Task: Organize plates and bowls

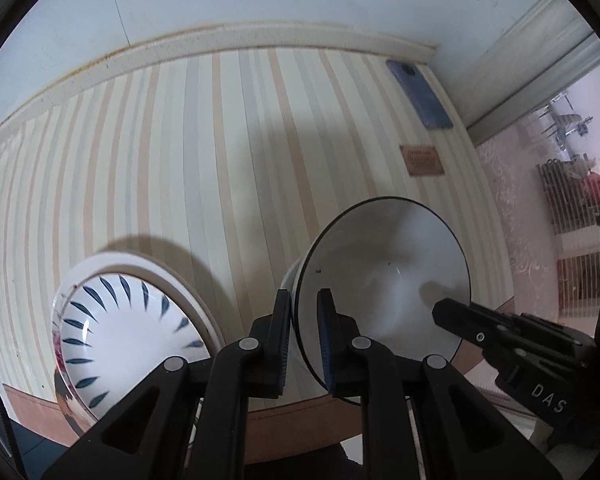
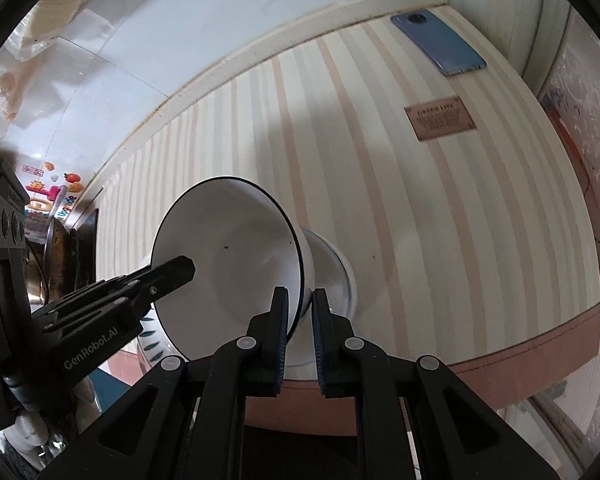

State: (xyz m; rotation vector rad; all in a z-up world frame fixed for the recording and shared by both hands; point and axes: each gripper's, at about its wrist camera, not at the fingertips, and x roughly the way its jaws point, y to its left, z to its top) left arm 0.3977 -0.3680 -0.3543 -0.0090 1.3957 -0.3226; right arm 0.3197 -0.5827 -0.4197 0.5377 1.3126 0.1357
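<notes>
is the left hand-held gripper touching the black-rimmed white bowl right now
Touching. In the left wrist view the left hand-held gripper has its fingers on either side of the black-rimmed white bowl rim, pinching it with no gap visible.

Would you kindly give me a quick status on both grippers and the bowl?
Left gripper and right gripper both shut on white bowl's rim, opposite sides. Bowl tilted above striped table. Leaf-pattern bowl sits to the left, apart. Nothing in the way.

Black plastic left gripper [image 1: 304,320], blue-padded fingers [image 1: 325,332], round silver pivot screws, white lettering
</notes>
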